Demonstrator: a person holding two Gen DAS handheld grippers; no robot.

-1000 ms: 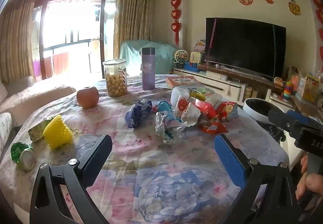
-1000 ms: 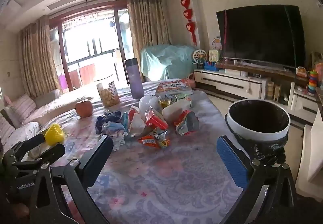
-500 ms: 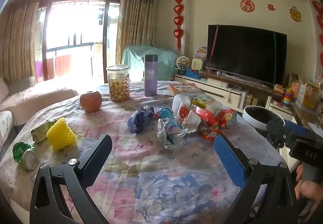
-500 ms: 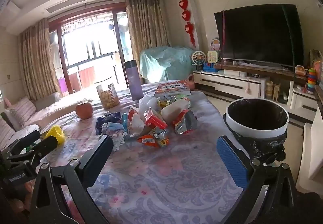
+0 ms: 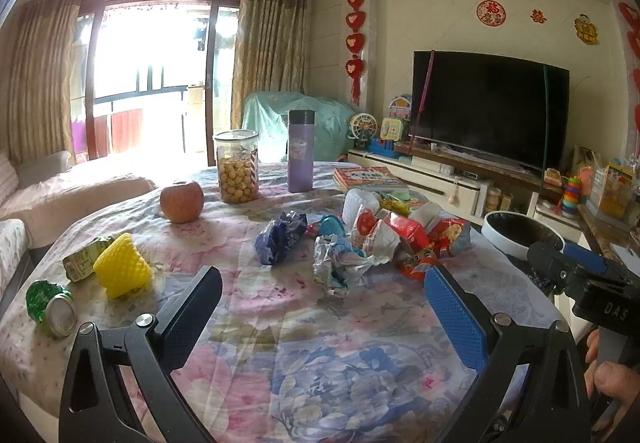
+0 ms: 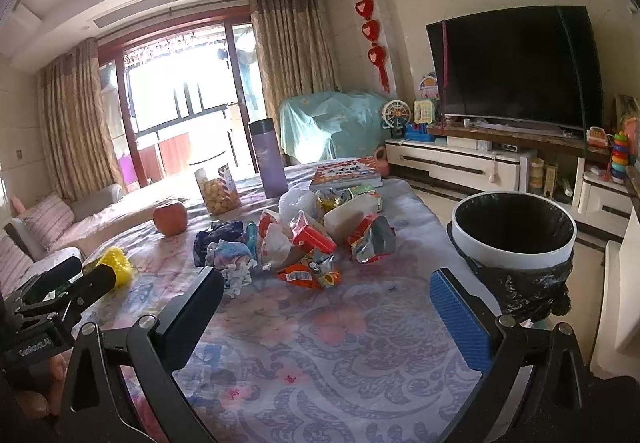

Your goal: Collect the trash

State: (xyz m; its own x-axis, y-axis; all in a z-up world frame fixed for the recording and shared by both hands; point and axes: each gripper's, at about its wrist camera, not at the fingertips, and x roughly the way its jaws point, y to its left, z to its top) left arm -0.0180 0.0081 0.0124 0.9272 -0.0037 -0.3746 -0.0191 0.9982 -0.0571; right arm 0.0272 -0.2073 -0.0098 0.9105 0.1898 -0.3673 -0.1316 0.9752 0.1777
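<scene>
A heap of crumpled snack wrappers (image 5: 372, 239) (image 6: 304, 243) lies mid-table on a flowered cloth. Beside the table's right edge stands a white bin with a black liner (image 6: 514, 231) (image 5: 520, 233). My left gripper (image 5: 320, 307) is open over the near part of the table, short of the heap, nothing between its fingers. My right gripper (image 6: 326, 303) is open too, near the front edge, with the bin just right of its blue finger (image 6: 460, 323). A crushed green can (image 5: 50, 307), a yellow foam sleeve (image 5: 122, 269) and a green packet (image 5: 82, 259) lie at the left.
An apple (image 5: 182, 201), a jar of snack balls (image 5: 237, 171), a purple flask (image 5: 300, 151) and books (image 5: 370, 179) stand at the back of the table. A sofa (image 5: 60, 187) is on the left, a TV cabinet (image 6: 480, 163) on the right.
Both grippers have tilted up slightly and stayed open, so the table and trash sit a little lower in each view. Nothing has been picked up or moved.
</scene>
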